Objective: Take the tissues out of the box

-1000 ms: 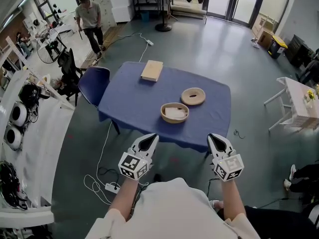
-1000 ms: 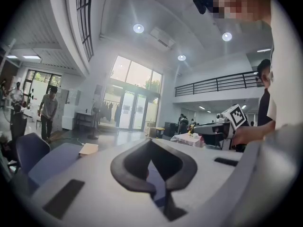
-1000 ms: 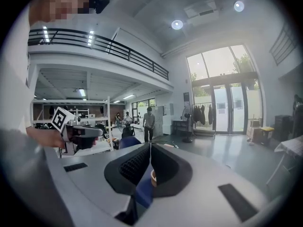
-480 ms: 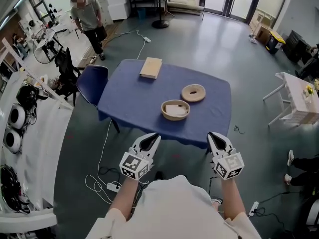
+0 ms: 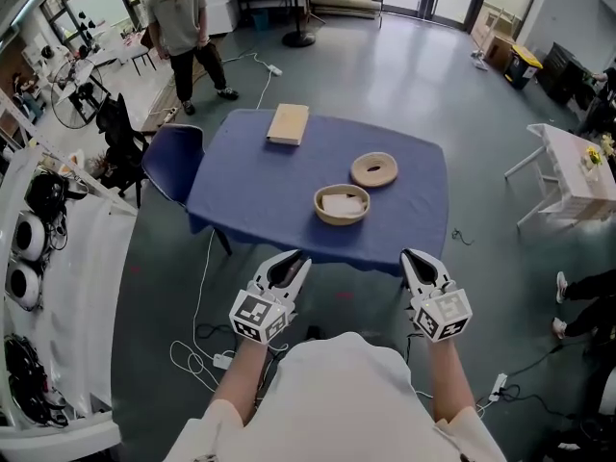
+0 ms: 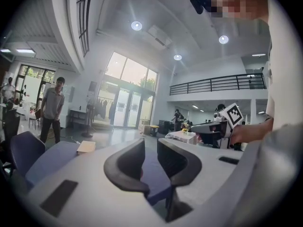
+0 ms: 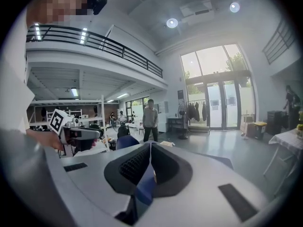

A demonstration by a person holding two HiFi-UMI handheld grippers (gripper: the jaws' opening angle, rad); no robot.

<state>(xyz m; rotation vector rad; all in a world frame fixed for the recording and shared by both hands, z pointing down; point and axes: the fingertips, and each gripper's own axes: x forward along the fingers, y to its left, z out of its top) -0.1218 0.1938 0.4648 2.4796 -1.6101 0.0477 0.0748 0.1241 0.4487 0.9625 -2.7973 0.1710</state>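
Observation:
A round wooden box with white tissues in it stands near the front of the blue-clothed table. Its round lid lies just behind it to the right. Both grippers hover short of the table's front edge and touch nothing. My left gripper has just been opening its jaws; a gap shows and nothing is between them. My right gripper is shut, its pads meeting on nothing.
A flat tan box lies at the table's far edge. A blue chair stands at the table's left, and a person stands beyond it. A white folding table is at the right. Cables lie on the floor.
The standing person has walked closer to the table's far left corner. My left gripper's jaws have parted. Both grippers have edged slightly toward the table.

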